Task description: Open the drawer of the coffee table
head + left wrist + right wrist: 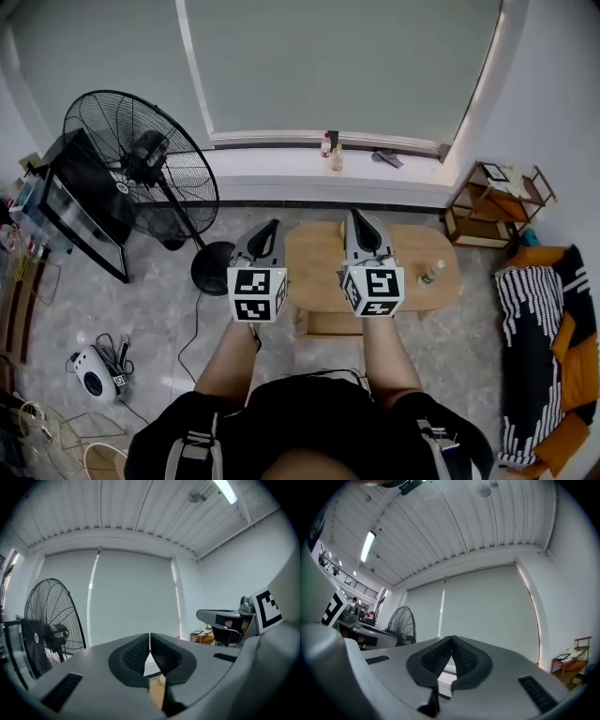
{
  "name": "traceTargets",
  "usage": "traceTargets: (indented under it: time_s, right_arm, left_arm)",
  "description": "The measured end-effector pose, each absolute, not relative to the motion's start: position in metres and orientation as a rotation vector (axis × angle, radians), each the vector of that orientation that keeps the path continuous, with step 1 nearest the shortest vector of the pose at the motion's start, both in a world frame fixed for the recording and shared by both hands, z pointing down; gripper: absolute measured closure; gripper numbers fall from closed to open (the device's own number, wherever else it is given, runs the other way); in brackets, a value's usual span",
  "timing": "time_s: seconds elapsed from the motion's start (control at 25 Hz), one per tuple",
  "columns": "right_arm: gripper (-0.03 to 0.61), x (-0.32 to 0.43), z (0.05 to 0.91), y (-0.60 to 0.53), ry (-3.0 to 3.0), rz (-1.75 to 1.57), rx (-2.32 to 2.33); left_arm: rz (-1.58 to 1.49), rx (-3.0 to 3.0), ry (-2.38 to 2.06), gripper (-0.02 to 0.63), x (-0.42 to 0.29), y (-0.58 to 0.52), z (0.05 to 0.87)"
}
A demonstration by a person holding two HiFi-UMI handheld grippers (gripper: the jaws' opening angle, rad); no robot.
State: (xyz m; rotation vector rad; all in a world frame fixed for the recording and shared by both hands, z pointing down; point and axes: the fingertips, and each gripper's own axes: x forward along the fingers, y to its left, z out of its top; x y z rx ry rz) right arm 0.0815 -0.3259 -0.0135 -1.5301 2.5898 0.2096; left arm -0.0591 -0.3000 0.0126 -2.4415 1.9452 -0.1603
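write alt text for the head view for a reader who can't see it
Seen from above, a person holds the left gripper and the right gripper side by side over a light wooden coffee table with a small bottle near its right end. A large black floor fan stands at left and a low wooden shelf at right.

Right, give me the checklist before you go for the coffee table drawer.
1. Left gripper empty: ok, jaws together on nothing.
2. Right gripper empty: ok, jaws together on nothing.
3. Jaws open to take a handle: not ok, both shut.
4. Coffee table ahead of the person: ok.
5. Drawer handle found: cannot tell, none shows in any view.
6. Bottle clear of both grippers: ok, it stands at the table's right end.
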Motion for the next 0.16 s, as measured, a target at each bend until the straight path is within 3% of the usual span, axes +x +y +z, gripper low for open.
traceTargets:
  time_s: [0.16]
  right_arm:
    - [0.565, 0.0720, -0.0140, -0.3225, 2.586, 0.212, -1.522]
  left_arm:
    - [-0.143, -2.436, 1.927, 0.586, -0.0678, -0.2957, 0.0087]
